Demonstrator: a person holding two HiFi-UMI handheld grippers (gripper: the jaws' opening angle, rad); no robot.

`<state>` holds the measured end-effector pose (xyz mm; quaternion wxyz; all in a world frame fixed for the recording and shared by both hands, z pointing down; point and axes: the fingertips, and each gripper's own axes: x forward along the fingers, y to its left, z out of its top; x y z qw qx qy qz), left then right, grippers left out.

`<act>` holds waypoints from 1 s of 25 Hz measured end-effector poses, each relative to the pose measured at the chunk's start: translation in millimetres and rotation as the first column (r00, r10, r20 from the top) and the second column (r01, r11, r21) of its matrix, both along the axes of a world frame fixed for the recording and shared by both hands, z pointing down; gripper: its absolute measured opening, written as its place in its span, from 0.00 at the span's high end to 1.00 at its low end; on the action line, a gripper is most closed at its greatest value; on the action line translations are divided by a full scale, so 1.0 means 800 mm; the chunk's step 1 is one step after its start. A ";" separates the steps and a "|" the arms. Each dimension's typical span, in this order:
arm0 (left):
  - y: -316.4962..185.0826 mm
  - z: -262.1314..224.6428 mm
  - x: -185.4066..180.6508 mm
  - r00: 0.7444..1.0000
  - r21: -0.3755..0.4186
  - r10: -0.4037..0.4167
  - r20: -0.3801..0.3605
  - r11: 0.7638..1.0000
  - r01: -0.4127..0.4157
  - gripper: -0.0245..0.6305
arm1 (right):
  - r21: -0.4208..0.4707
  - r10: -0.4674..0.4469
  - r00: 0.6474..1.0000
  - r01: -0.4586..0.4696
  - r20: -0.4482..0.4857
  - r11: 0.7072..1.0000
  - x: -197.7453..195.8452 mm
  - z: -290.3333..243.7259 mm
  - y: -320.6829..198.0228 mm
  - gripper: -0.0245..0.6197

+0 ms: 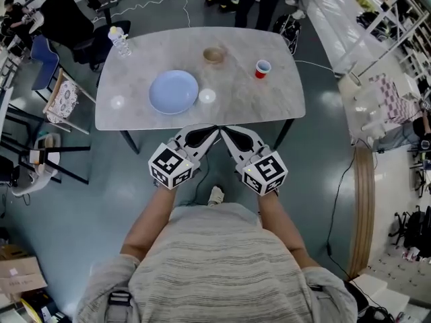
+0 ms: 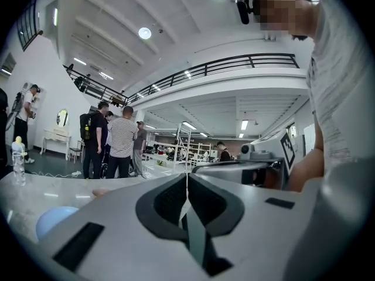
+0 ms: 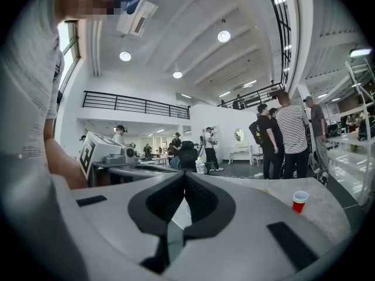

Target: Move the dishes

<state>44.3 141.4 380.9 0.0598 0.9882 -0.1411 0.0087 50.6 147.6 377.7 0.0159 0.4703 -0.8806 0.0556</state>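
- Dishes sit on the counter, none gripped: blue plate near the front edge, small white dish just beside it, brown bowl and red cup further back.
- Left tool and right tool are closed and empty, tips side by side at the counter's near edge.
- Moving looks unstarted; every dish is left.
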 end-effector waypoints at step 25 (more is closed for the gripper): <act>-0.103 0.043 0.028 0.997 -0.104 -0.074 0.015 0.992 0.075 0.93 | -0.090 -0.014 1.000 0.014 0.003 0.996 0.028 0.044 -0.101 0.94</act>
